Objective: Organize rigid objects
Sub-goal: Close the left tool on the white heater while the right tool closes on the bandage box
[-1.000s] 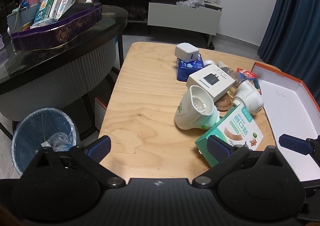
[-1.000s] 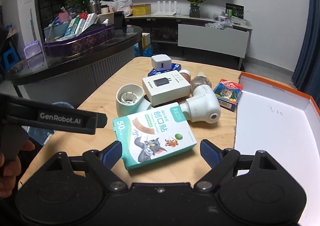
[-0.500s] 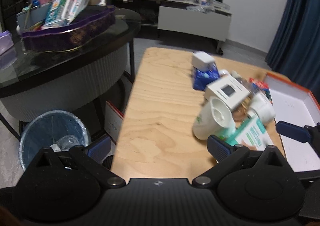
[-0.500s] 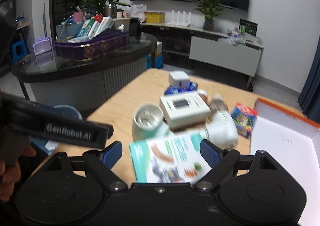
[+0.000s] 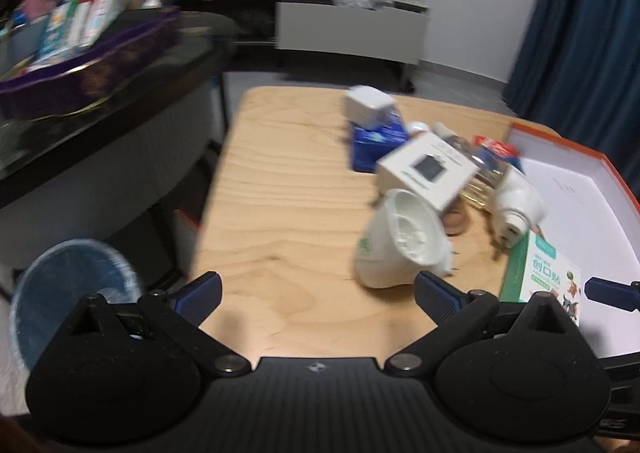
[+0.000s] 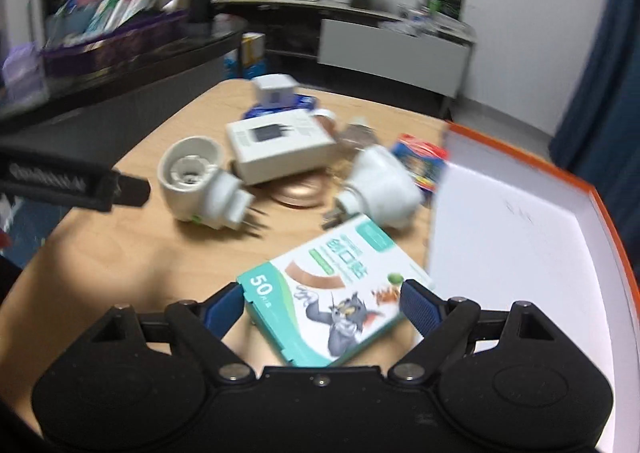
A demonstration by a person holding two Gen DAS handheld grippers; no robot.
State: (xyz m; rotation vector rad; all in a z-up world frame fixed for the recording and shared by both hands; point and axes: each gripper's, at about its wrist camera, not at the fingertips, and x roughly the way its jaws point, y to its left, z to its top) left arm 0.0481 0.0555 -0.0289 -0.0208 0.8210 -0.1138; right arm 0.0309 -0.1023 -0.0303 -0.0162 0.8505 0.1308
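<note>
Green-and-white plaster box (image 6: 334, 289) sits lower centre of the right wrist frame, clamped between the right gripper (image 6: 322, 303) fingers, edge just beside the orange-rimmed white tray (image 6: 600, 209) at right. Left gripper (image 5: 316, 293) jaws wide apart, nothing between them, over bare wooden table (image 5: 280, 189). White plug-in unit (image 5: 400, 249) lies mid-frame right, white charger box (image 5: 426, 169) above it. Both frames are motion-blurred.

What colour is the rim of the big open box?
Orange rim on the open box, white inside; clearest in the right wrist view.
</note>
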